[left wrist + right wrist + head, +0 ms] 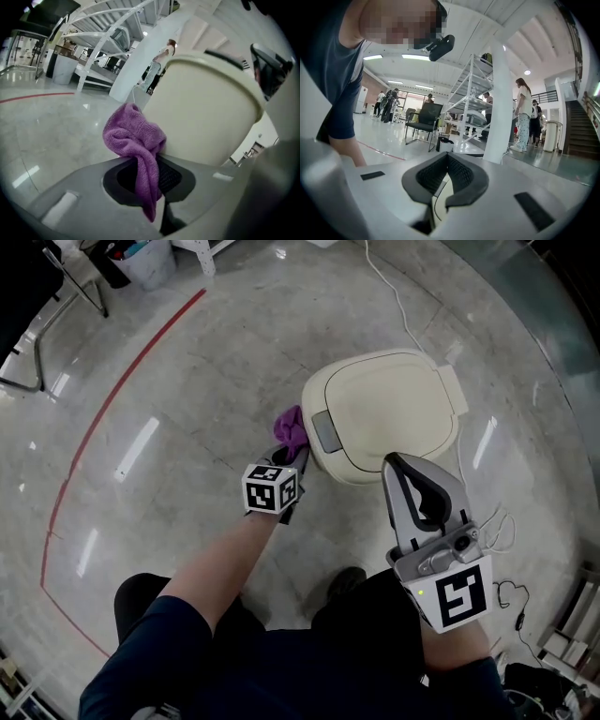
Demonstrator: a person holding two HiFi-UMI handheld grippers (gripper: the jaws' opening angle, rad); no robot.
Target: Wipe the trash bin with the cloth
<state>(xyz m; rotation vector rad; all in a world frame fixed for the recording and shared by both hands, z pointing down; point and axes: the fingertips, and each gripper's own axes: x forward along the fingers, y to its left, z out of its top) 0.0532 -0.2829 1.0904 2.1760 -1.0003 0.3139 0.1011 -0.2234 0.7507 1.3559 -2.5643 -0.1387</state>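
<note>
The left gripper [291, 460], clamped on the purple cloth [291, 427], sits just left of the trash bin [384, 413], its side wall to the right, while the right gripper [398, 465], jaws together and empty, hovers over the near rim.

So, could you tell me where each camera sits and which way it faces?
Head view: on the person's head, looking steeply down at the trash bin; both arms show.
Left gripper view: on the left hand-held gripper, facing the bin's side, jaws clamping the purple cloth.
Right gripper view: on the right hand-held gripper, tilted up at the person's sleeve and hall; jaws shut, empty.
Shared: head and left gripper views show bin and cloth.
</note>
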